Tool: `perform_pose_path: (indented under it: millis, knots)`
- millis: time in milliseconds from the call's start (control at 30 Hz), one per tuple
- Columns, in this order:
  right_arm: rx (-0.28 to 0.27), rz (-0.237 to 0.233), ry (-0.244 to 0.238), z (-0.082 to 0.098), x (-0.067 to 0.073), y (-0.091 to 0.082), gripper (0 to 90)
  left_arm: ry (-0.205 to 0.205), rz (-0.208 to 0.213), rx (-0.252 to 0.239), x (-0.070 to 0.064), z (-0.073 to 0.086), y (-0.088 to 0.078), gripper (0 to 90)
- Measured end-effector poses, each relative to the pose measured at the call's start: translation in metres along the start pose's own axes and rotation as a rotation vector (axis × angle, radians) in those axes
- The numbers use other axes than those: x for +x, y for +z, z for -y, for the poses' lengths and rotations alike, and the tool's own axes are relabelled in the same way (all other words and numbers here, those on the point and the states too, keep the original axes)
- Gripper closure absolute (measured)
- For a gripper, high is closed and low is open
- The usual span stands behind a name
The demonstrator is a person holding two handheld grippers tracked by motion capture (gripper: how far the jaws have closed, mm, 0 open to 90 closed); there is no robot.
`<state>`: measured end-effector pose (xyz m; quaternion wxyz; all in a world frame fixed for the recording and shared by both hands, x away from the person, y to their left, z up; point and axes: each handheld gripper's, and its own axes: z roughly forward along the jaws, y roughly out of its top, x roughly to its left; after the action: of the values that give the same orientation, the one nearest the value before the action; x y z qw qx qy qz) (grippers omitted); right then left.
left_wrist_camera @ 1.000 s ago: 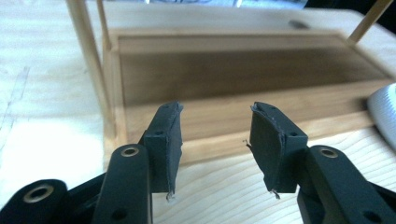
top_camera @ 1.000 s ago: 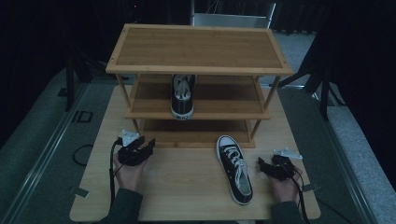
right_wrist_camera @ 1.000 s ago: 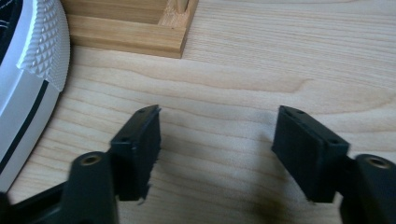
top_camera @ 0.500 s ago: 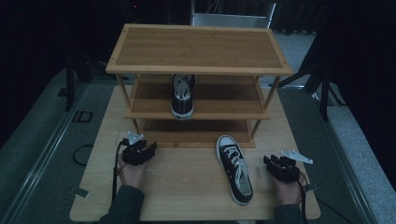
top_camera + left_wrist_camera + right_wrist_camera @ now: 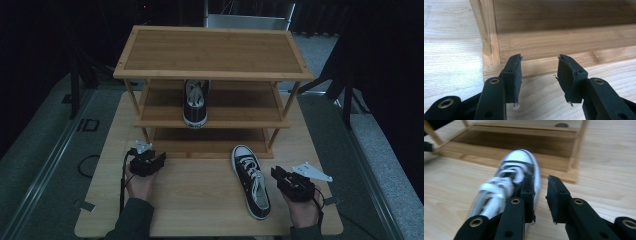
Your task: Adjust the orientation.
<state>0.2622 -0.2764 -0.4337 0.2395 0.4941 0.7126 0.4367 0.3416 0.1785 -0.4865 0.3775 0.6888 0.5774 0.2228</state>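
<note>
Step looks like the reach-in: sneaker [image 5: 251,181] lies on desk [image 5: 200,200] w/ toe near the rack [image 5: 212,50], right gripper [image 5: 540,197] beside it, fingers just narrowing, empty; left gripper [image 5: 539,75] spread, idle; next: straddle the shoe's side, pinch.

A dim recording studio or lab, not a home: a pale wooden table [image 5: 200,190] stands on grey carpet [image 5: 45,165], with black drapes and stand legs [image 5: 80,75] at 10 o'clock, more stand legs [image 5: 345,100] at 2 o'clock, and a bamboo shoe rack [image 5: 212,50] as the staged prop.
</note>
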Motion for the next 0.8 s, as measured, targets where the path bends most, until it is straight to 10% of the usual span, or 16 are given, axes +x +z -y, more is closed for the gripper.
perform_pose_path:
  millis: [233,800]
  knots:
    - [0.039,-0.089,-0.031,-0.004,0.018,-0.001,75.4,-0.004,0.011,0.009,-0.001,0.000,0.001,54.4]
    - [0.178,-0.081,-0.032,0.013,0.022,0.027,81.3,0.006,0.004,0.018,-0.003,0.001,0.002,54.4]
